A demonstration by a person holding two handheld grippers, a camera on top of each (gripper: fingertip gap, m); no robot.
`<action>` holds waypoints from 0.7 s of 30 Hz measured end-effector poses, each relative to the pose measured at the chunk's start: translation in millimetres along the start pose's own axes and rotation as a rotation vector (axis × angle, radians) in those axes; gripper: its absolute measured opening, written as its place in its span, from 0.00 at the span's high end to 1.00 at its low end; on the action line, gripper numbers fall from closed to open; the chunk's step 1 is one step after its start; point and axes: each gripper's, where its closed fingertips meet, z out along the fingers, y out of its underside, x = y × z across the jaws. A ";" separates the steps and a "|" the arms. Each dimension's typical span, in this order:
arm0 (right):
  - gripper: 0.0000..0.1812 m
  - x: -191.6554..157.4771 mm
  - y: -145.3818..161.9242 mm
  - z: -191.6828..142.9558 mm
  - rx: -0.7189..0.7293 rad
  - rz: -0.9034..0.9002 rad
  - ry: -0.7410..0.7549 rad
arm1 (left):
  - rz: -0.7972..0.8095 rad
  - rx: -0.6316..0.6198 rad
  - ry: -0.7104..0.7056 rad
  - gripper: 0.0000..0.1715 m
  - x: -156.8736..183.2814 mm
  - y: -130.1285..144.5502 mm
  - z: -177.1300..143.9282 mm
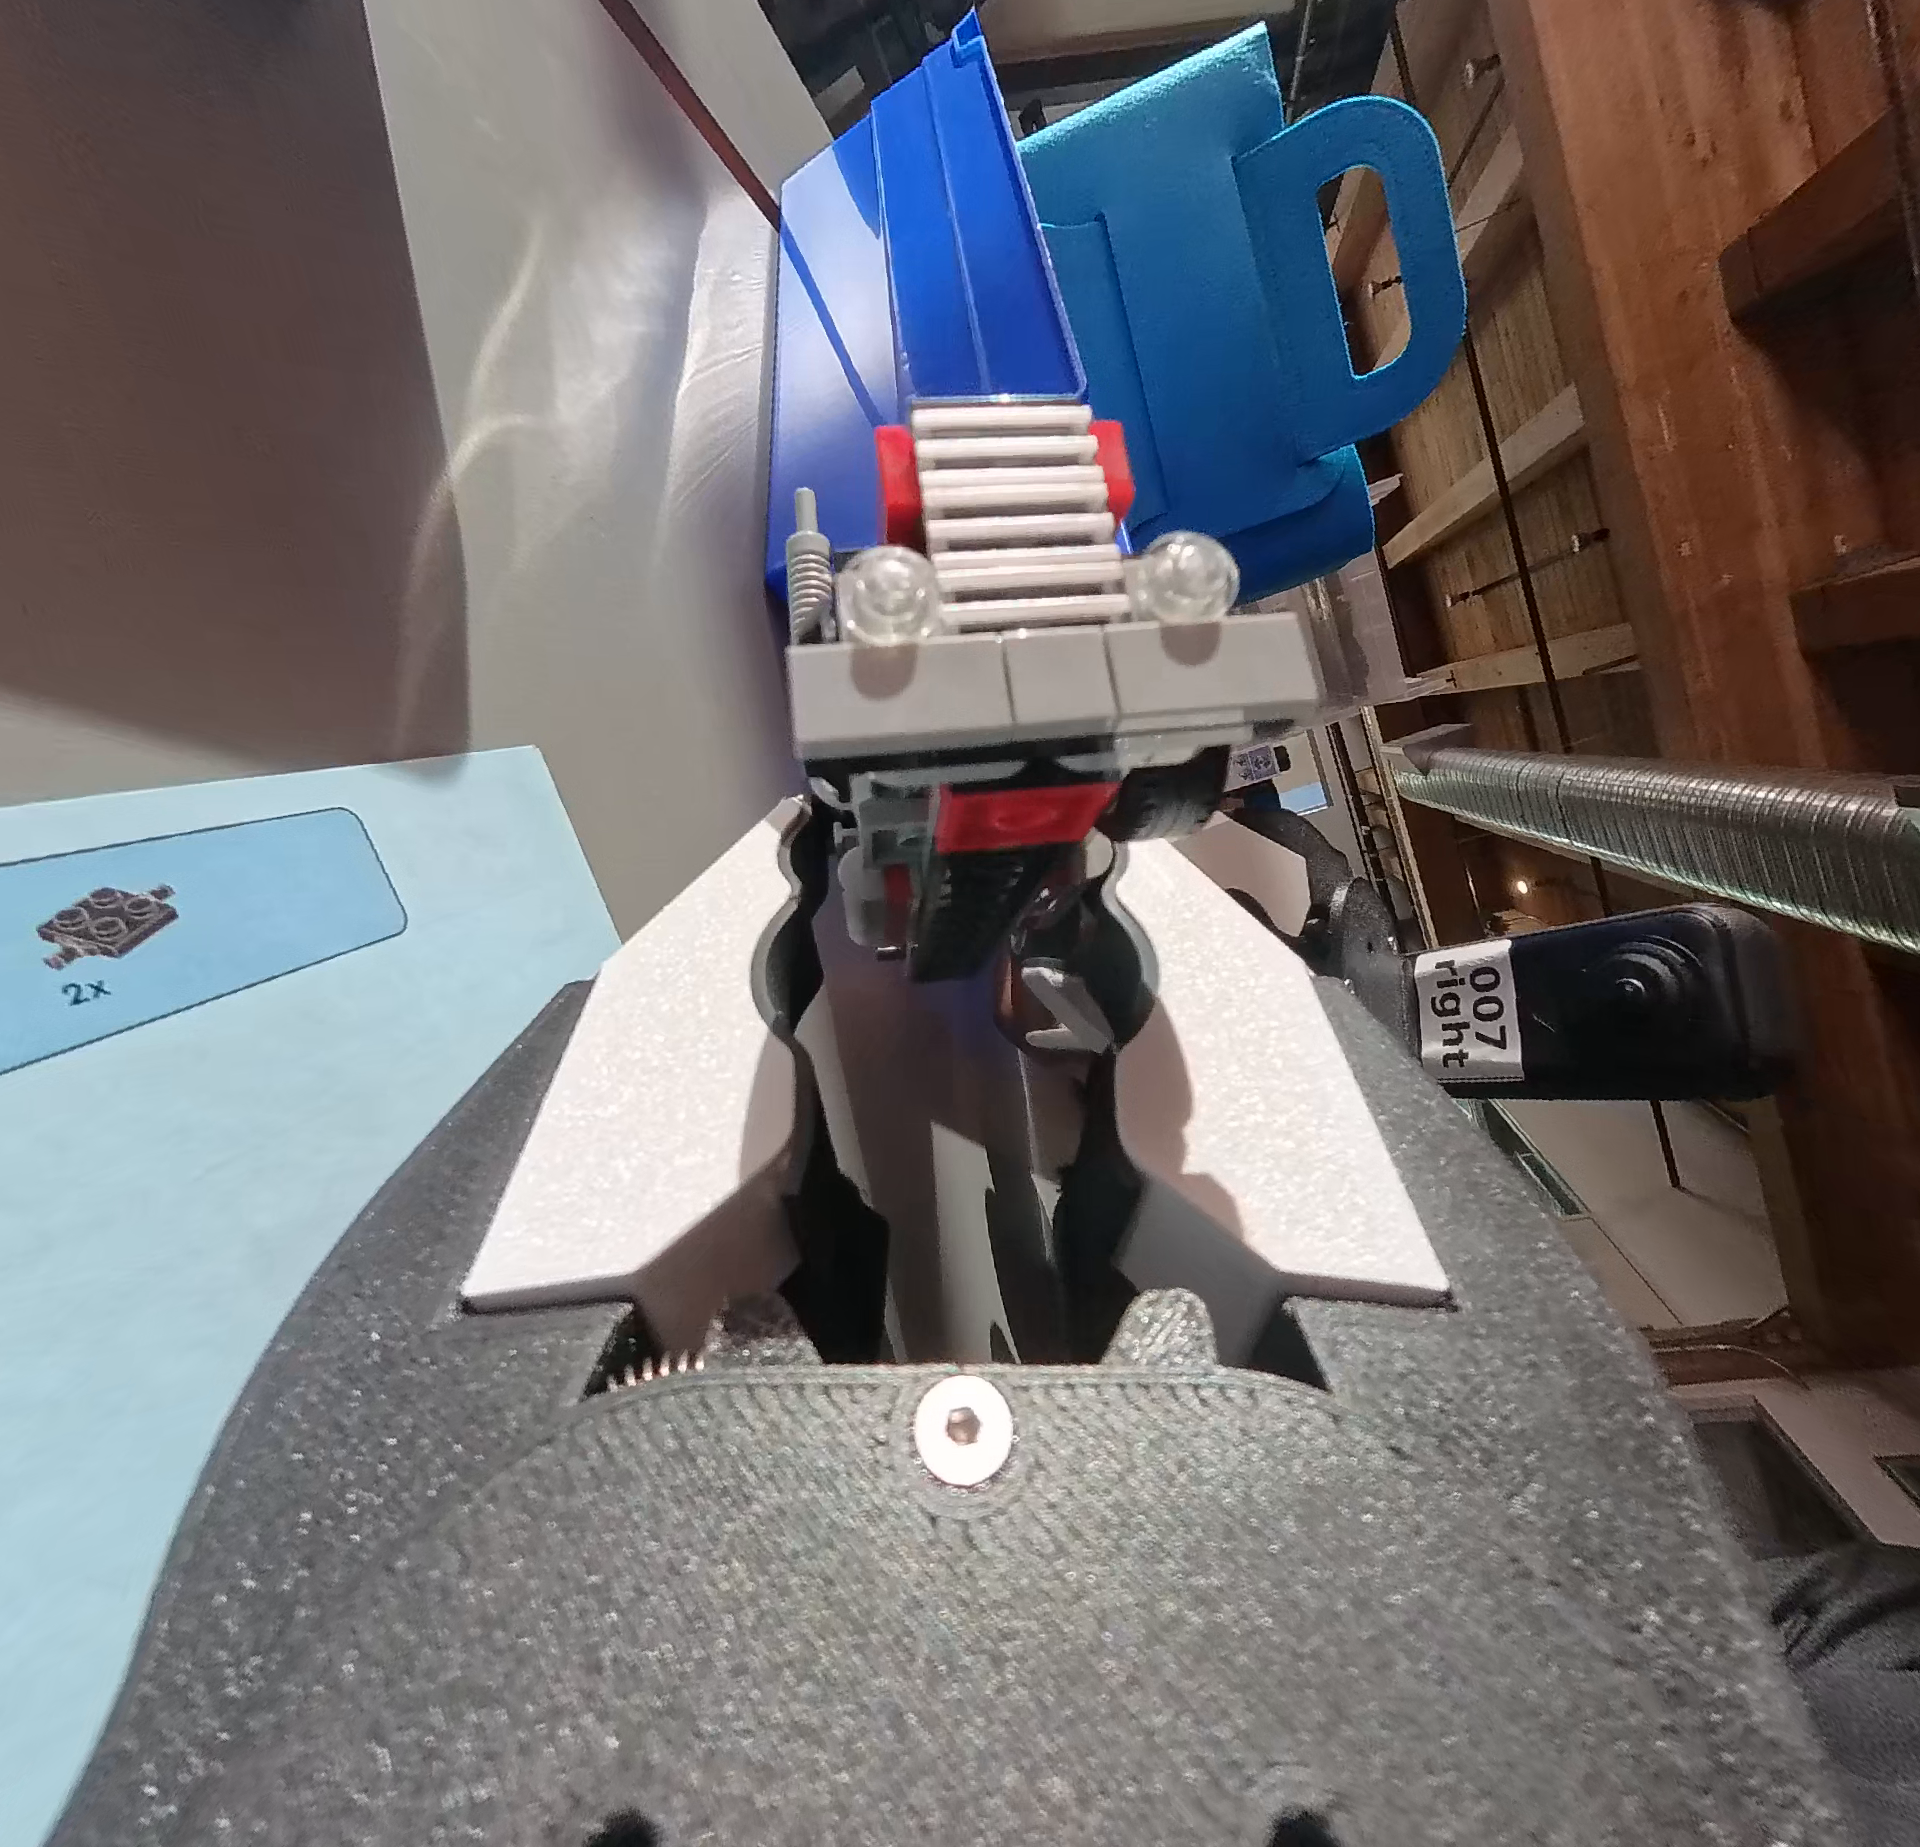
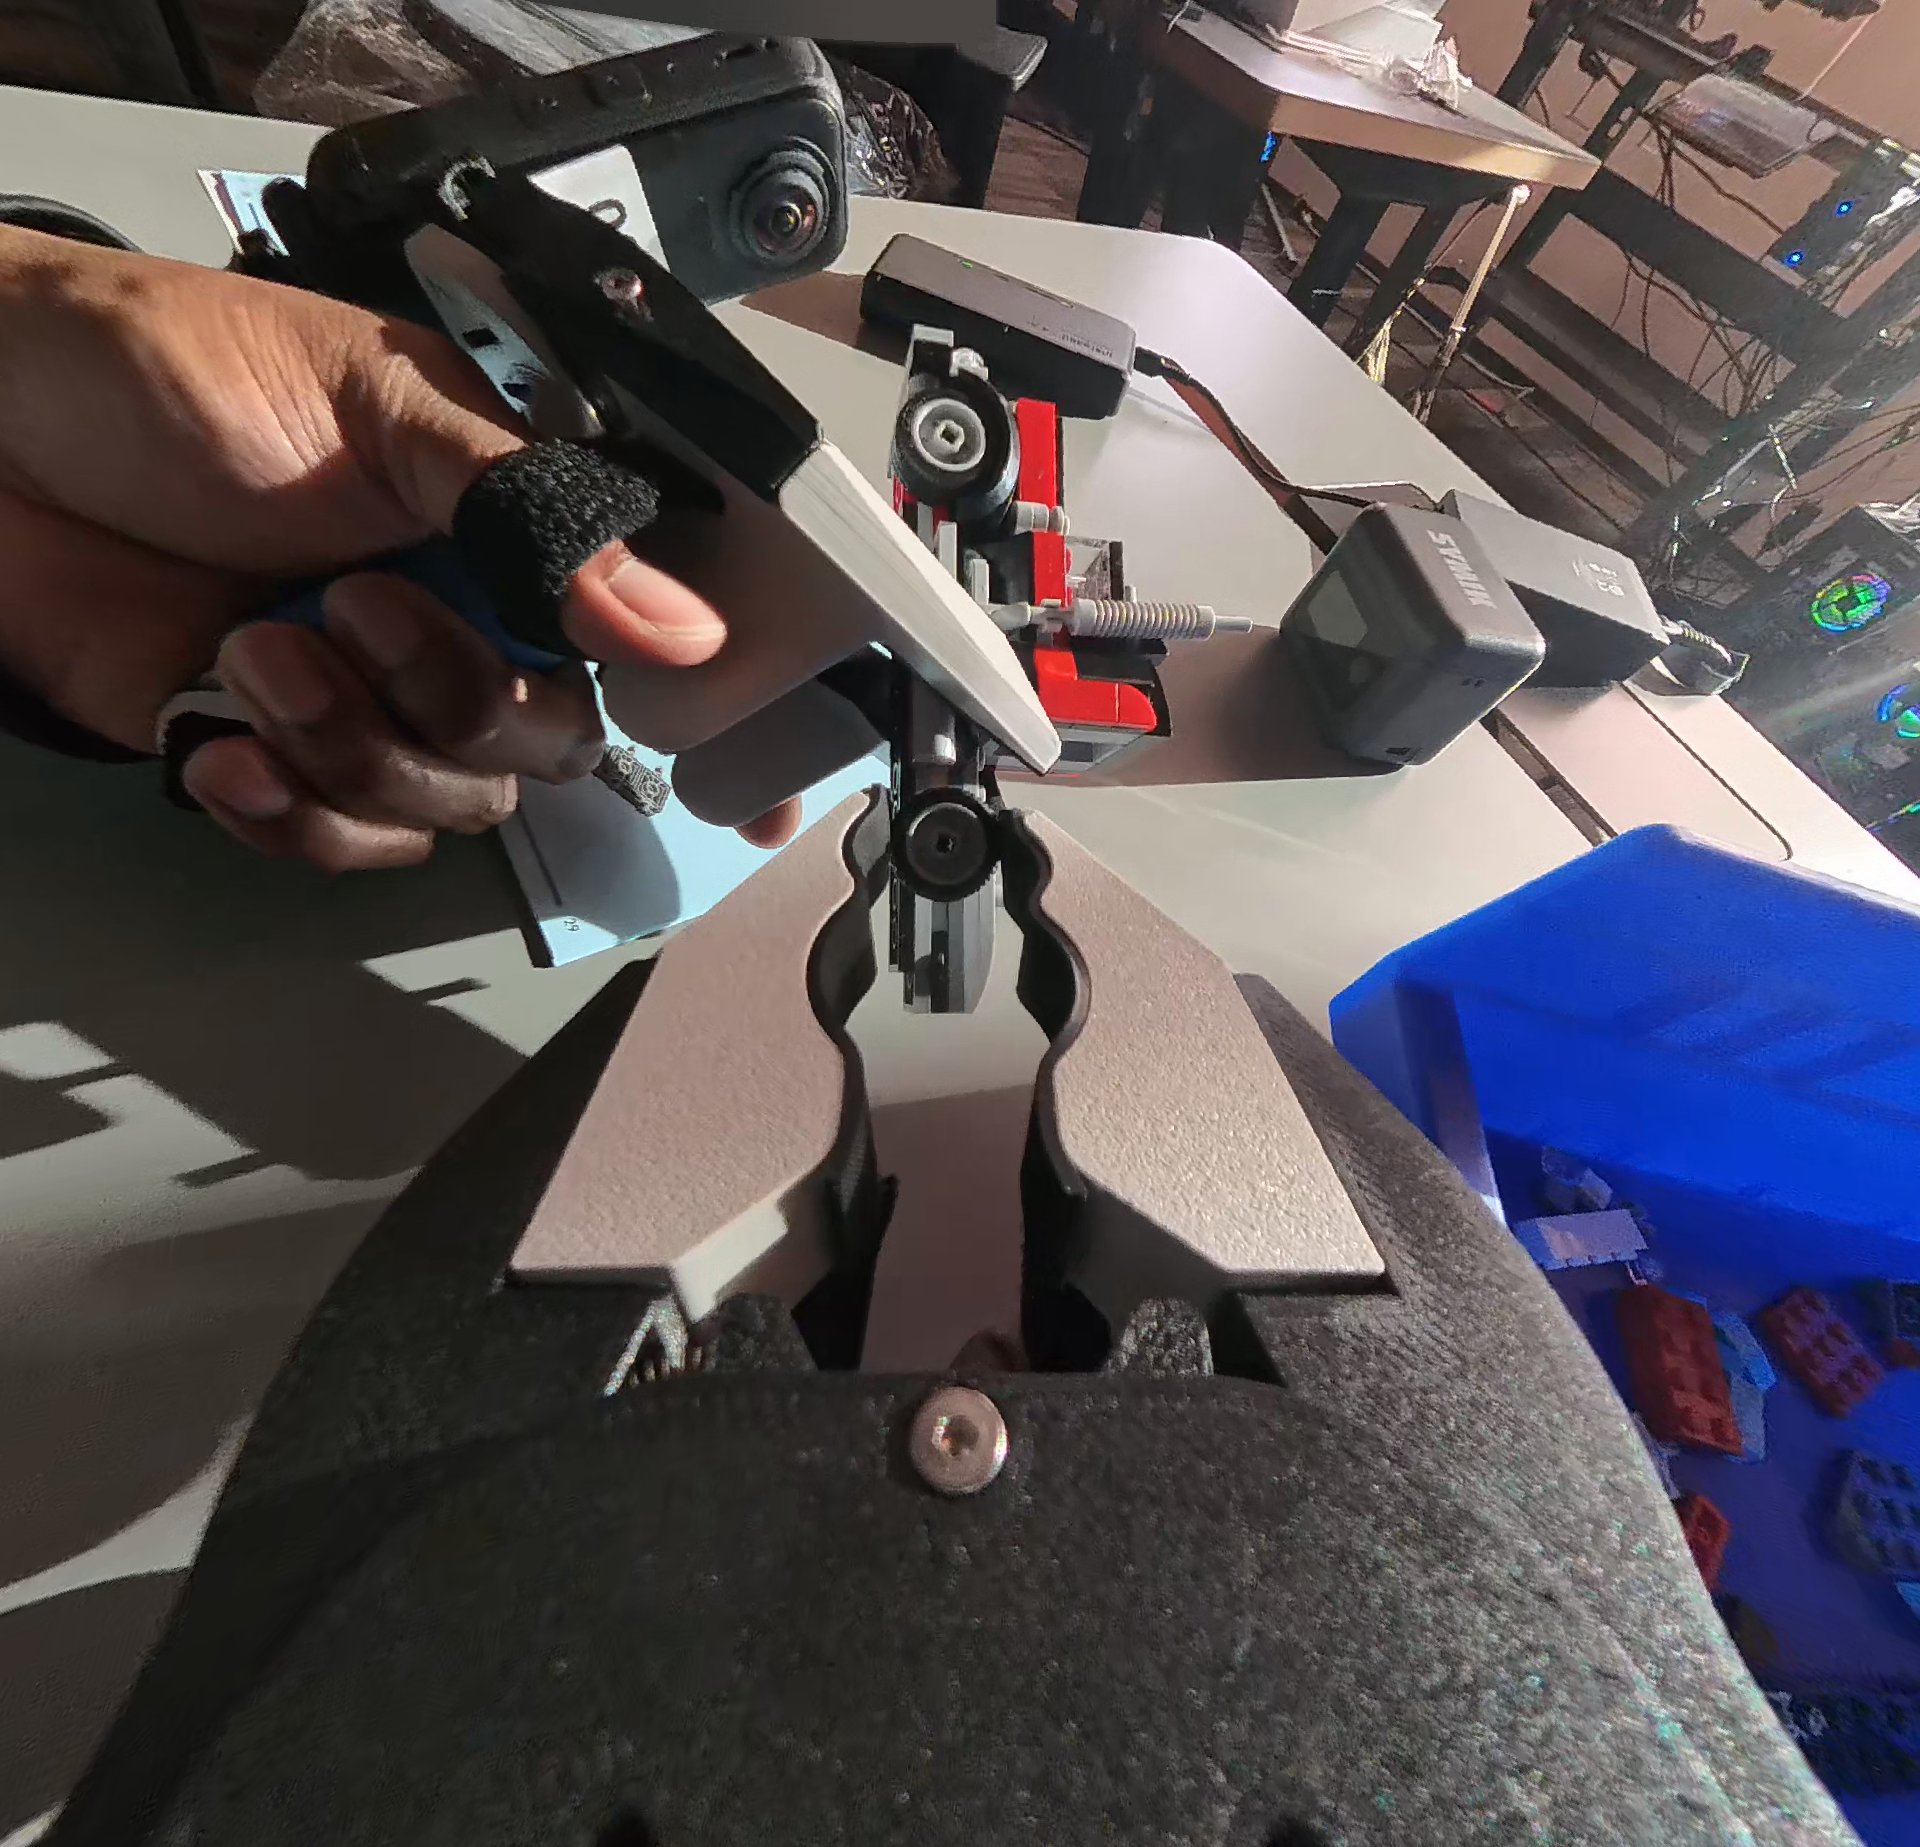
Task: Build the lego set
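A small lego truck (image 1: 1039, 675) has a grey grille, clear headlights and red parts. My left gripper (image 1: 961, 862) is shut on its underside and holds it off the table, front end away from me. In the right wrist view the truck (image 2: 1039, 550) stands on end in the left gripper (image 2: 914, 758), which a hand (image 2: 260, 550) holds. My right gripper (image 2: 943, 841) is shut on a black wheel (image 2: 940, 852) at the truck's lower end. A second wheel (image 2: 951, 441) with a grey hub sits higher up. The right gripper's camera (image 1: 1621, 997) shows at the right.
A blue bin (image 2: 1662, 1018) with several loose bricks stands at the right, and also shows in the left wrist view (image 1: 935, 239). A blue felt bag (image 1: 1195, 343) is behind it. The instruction booklet (image 1: 208, 1018) lies on the white table (image 2: 1351, 862). A black cube camera (image 2: 1403, 634) and a flat black box (image 2: 997, 322) sit farther back. The tips of both grippers are at nearly the same place.
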 end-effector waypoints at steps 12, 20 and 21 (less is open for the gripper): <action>0.87 -2.0 5.3 4.9 -0.022 -0.015 0.002 | -0.039 0.001 -0.024 0.71 -5.5 0.5 -0.6; 0.87 -3.4 5.9 10.8 -0.025 0.015 0.004 | -0.045 -0.002 -0.034 0.71 -7.1 1.1 -0.5; 0.87 -3.1 5.4 10.7 -0.022 0.015 0.004 | -0.051 -0.002 -0.028 0.71 -7.0 0.8 -0.6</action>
